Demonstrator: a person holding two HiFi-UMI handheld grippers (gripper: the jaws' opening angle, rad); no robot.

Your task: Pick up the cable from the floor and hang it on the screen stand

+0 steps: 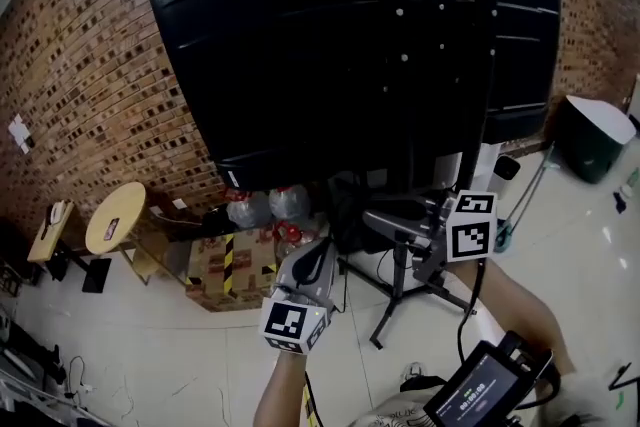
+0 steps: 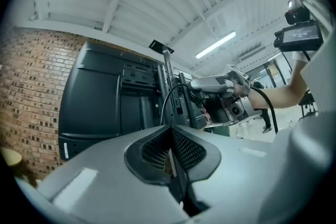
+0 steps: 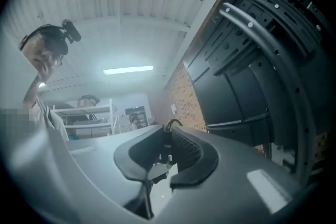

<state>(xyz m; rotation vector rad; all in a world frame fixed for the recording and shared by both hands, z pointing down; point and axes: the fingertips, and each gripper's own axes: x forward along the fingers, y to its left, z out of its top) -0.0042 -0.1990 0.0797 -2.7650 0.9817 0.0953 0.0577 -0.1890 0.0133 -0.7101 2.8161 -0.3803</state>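
Pinching: the right gripper [image 3: 170, 131] had its jaws drawn nearly together on a thin dark loop of the cable [image 3: 172, 123], which poked out just past the tips.
Cable run: in the left gripper view the cable [image 2: 163, 106] arced away from the right gripper's [image 2: 192, 89] nose, in front of the screen stand [image 2: 169, 81], and dropped behind the left gripper's own body, so its lower end was hidden.
Cable and stand: whether the cable touched the stand could not be told.
Head view: the cable was lost against the dark back of the screen [image 1: 350, 35]; the right gripper [image 1: 372, 215] reached in just under the screen's lower edge, beside the stand's post [image 1: 400, 280].
Left gripper: the left gripper [image 2: 170, 131] had its pads pressed together along one line, with nothing made out between them; it was raised, lower than the right and apart from it [image 1: 321, 252].
Cut off: the stand's feet on the floor [image 1: 200, 365] showed only in part.
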